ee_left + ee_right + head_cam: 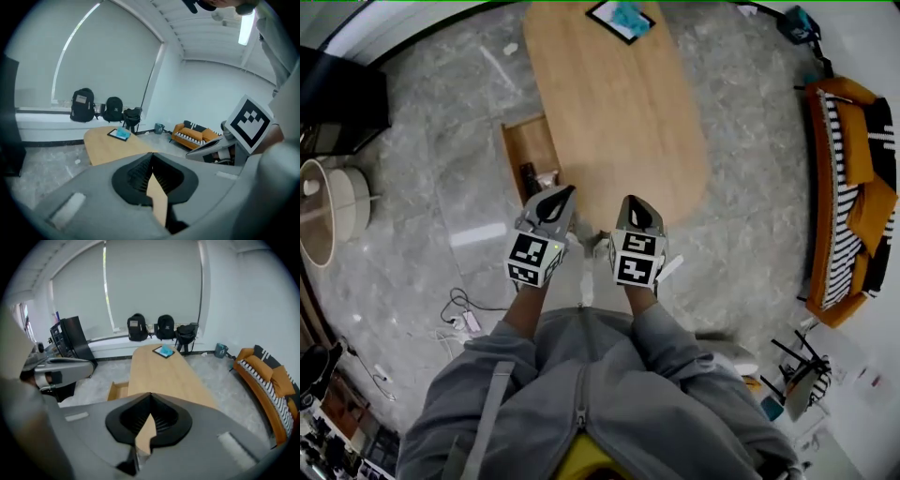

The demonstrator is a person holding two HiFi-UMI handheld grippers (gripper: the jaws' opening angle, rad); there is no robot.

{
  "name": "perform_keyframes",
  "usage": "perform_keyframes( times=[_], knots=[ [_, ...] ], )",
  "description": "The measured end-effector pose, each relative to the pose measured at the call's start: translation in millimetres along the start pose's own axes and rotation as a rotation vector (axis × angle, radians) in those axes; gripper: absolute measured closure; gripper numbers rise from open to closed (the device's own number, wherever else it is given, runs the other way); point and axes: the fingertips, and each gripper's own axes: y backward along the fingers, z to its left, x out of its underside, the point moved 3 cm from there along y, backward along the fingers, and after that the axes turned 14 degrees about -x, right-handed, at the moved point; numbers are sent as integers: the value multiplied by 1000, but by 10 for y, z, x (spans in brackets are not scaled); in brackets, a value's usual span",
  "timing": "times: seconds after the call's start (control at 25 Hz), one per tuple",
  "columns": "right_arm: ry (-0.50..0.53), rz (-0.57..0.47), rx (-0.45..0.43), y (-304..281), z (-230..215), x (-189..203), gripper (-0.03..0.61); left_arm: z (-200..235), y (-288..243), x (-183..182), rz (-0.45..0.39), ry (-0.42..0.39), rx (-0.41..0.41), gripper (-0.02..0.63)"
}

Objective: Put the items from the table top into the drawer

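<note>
Standing at the 6 o'clock end of the long wooden counter [619, 112], a person [581, 394] holds both tongs raised and empty. The left tongs [565, 193] and the right tongs [634, 201] each have their jaws pressed together on nothing, pointing out over the bare wood. The only item visible on top, a dark flat tray [614, 23] carrying a blue object [630, 15], sits at the 12 o'clock end, well apart from both tools. The open drawer [530, 145] juts from the counter's 9 o'clock flank, with a few small things in it too tiny to identify. The likeliest trouble is the pickup: the tray lies flush on the wood, so jaws that open too late or bite only its thin edge may skid off. Any tilt in carrying could also send the loose-looking blue object sliding to the floor [441, 187]. The walk round carries its own risk, since the drawer sticks into the path and a cable [459, 314] trails on the floor at 7 o'clock.
</note>
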Motion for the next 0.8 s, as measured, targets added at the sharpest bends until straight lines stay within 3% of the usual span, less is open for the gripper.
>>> perform_keyframes(
  times=[0.28, 0.56, 0.8],
  knots=[
    [56, -309, 27, 1292, -262, -948, 578, -794, 199, -1211, -160, -152, 30, 611],
    [193, -595, 77, 2483, -356, -1842, 578, -1328, 711, -2487, -418, -227, 16, 611],
    [281, -702, 67, 3063, -240, -2112, 578, -1589, 1151, -2984, -517, -244, -43, 611]
  ],
)
